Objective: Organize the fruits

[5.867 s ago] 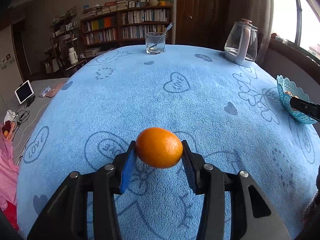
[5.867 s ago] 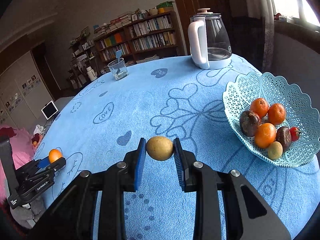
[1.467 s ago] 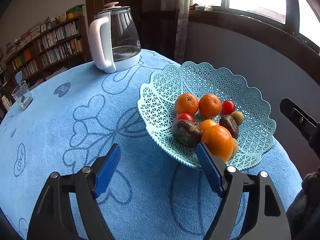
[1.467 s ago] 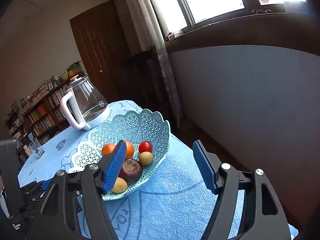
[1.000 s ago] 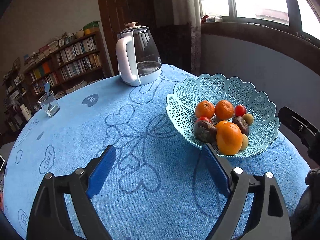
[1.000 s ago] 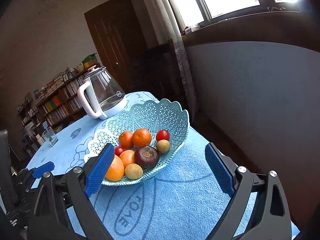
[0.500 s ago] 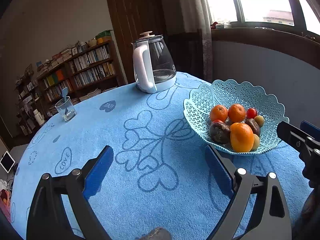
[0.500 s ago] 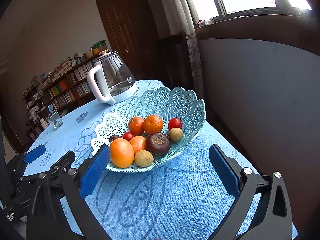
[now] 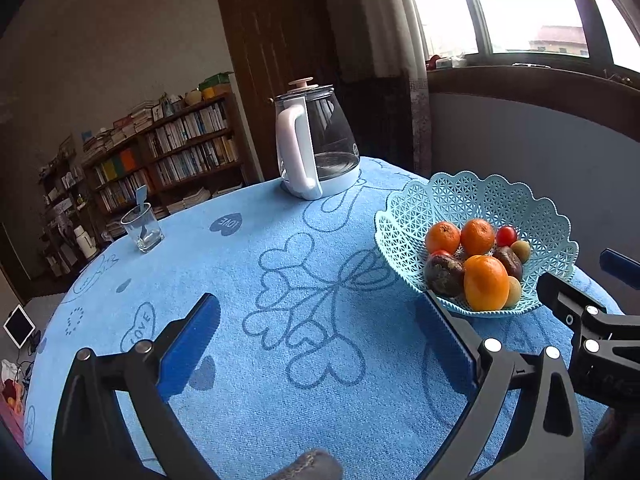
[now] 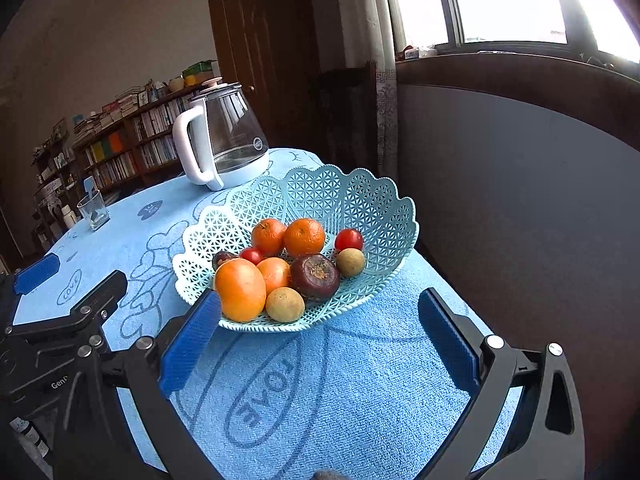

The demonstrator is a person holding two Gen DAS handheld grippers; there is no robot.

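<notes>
A light-blue lattice fruit basket [image 9: 452, 200] stands at the right edge of the blue-clothed table. It holds several fruits: a large orange [image 9: 486, 287], smaller tangerines [image 9: 476, 236], dark passion fruits [image 9: 444, 274], red tomatoes [image 9: 506, 235] and small yellow-brown fruits. The basket also shows in the right wrist view [image 10: 360, 200] with the large orange [image 10: 240, 289] at its near rim. My left gripper [image 9: 316, 344] is open and empty, above the cloth left of the basket. My right gripper [image 10: 316, 340] is open and empty, just before the basket.
A glass kettle with a white handle [image 9: 312, 152] stands at the table's far side. A drinking glass with a spoon [image 9: 142, 226] stands at the far left. Bookshelves [image 9: 168, 144] line the back wall. A wall and window [image 10: 520, 0] lie right of the table.
Both grippers held fruit earlier, an orange in the left and a yellow-brown fruit in the right; both are now open and empty. Both have drawn back from the basket over the last second.
</notes>
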